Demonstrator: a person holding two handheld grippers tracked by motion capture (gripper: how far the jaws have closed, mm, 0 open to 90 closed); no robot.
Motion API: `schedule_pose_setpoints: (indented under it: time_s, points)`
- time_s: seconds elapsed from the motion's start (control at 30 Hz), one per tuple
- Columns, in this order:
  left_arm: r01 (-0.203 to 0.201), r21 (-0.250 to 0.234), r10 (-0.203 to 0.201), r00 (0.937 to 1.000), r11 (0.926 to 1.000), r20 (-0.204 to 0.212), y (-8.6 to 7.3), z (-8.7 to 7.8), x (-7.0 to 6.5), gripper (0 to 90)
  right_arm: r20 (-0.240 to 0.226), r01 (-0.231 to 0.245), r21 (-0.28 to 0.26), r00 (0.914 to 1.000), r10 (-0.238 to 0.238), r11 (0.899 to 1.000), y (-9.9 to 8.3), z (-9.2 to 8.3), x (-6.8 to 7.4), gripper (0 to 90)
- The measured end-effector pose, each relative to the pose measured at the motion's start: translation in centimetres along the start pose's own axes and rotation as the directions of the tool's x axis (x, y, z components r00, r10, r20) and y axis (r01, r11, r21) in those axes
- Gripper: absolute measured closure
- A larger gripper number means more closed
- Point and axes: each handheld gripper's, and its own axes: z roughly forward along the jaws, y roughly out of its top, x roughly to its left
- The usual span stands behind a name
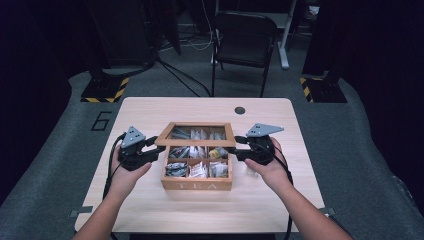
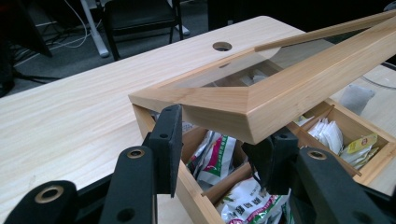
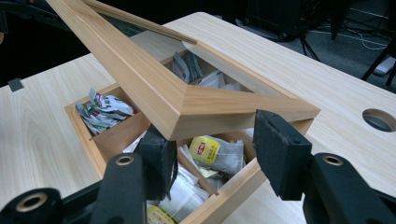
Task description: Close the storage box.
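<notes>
Pale wood fills my near view: the tea box (image 1: 197, 184) sits mid-desk (image 1: 150, 107), its compartments full of tea bags (image 1: 197, 169). My left tongs (image 1: 156, 148) straddle the left front corner of the glass-paned lid (image 1: 195, 141), my right tongs (image 1: 236, 148) the right front corner; both pairs grip it, one pad above and one below. The lid hangs tilted, its front edge raised off the box. Beyond the desk a black chair (image 1: 245, 37) stands on the grey floor.
</notes>
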Motion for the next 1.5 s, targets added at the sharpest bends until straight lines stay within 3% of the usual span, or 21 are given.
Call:
schedule_pose_setpoints:
  time_s: [0.3, 0.47, 0.87, 1.07, 1.5]
  points:
    - [0.002, 0.008, -0.002, 1.0, 1.0, 0.008, -2.0, 0.1, -0.6, 56.0, 0.029, 0.033, -0.001, 0.999, -0.033, 0.999, -1.8, 0.1, 1.1, 49.3]
    - [-0.015, 0.026, 0.015, 0.9999, 0.9996, 0.002, -2.7, 0.1, -0.8, 55.5, 0.031, 0.017, -0.008, 0.9994, -0.017, 1.0, -2.9, 0.2, 1.6, 49.4]
    - [-0.006, 0.023, 0.005, 0.9998, 0.9997, 0.018, -3.8, -0.1, -1.0, 55.3, 0.036, 0.014, -0.009, 0.9992, -0.013, 1.0, -3.9, 0.2, 2.3, 49.3]
    - [-0.035, 0.035, 0.034, 0.9988, 0.9988, 0.036, -4.3, -0.3, -1.1, 54.9, 0.027, 0.005, -0.007, 0.9996, -0.004, 1.0, -4.4, 0.3, 2.3, 49.3]
    - [-0.008, 0.041, 0.005, 0.9983, 0.9991, 0.058, -5.5, -0.6, -1.8, 49.6, 0.03, 0.011, 0.013, 0.9995, -0.011, 1.0, -5.6, 0.5, 3.0, 49.1]
